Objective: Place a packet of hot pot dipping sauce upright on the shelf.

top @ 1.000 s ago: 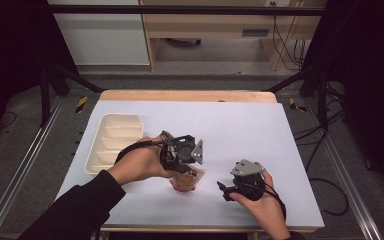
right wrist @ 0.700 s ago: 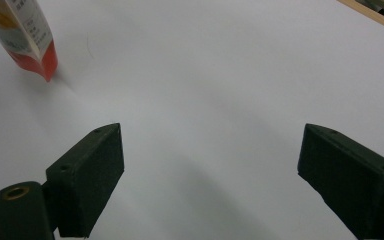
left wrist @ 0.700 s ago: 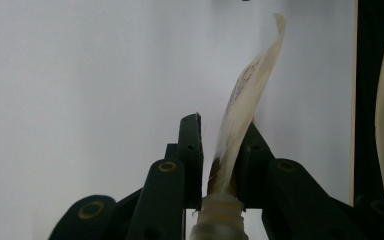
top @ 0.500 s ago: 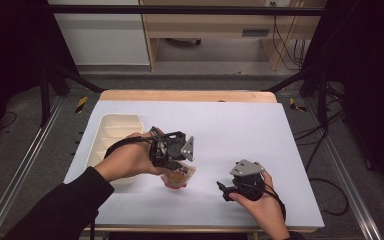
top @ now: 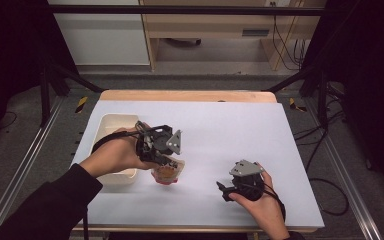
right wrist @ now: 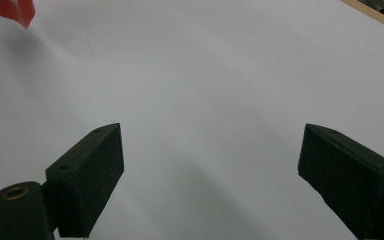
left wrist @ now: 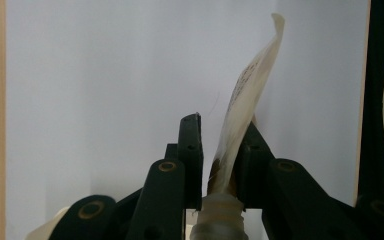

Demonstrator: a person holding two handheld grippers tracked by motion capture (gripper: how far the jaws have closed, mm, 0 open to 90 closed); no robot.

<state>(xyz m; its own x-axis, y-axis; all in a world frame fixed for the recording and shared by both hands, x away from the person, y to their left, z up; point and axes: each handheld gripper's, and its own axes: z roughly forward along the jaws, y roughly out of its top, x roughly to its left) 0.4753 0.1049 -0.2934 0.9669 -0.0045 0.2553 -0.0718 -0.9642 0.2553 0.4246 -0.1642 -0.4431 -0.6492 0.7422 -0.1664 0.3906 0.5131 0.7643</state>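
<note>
**Q:** How were your hands placed?

**A:** Nearest me, my right hand (top: 261, 207) rested on the white table (top: 240, 130) at its front right. It held the right gripper (top: 223, 190), which pointed left with its jaws wide apart and nothing between them. My left forearm came in from the lower left and crossed the near end of the tray. That hand held the left gripper (top: 166, 165) just right of the tray.

**Q:** Where was the pouch?

**A:** The left gripper's jaws were clamped on a small pouch (top: 167, 172), cream with a brown and red base. It hung under the gripper, close above the table, well left of my right gripper. In the left gripper view the pouch (left wrist: 245, 105) stood thin and curled between the two jaws.

**Q:** And the tray?

**A:** The cream tray (top: 111, 125) lay at the table's left side, beyond my left hand. I could not tell whether anything lay in it.
</note>
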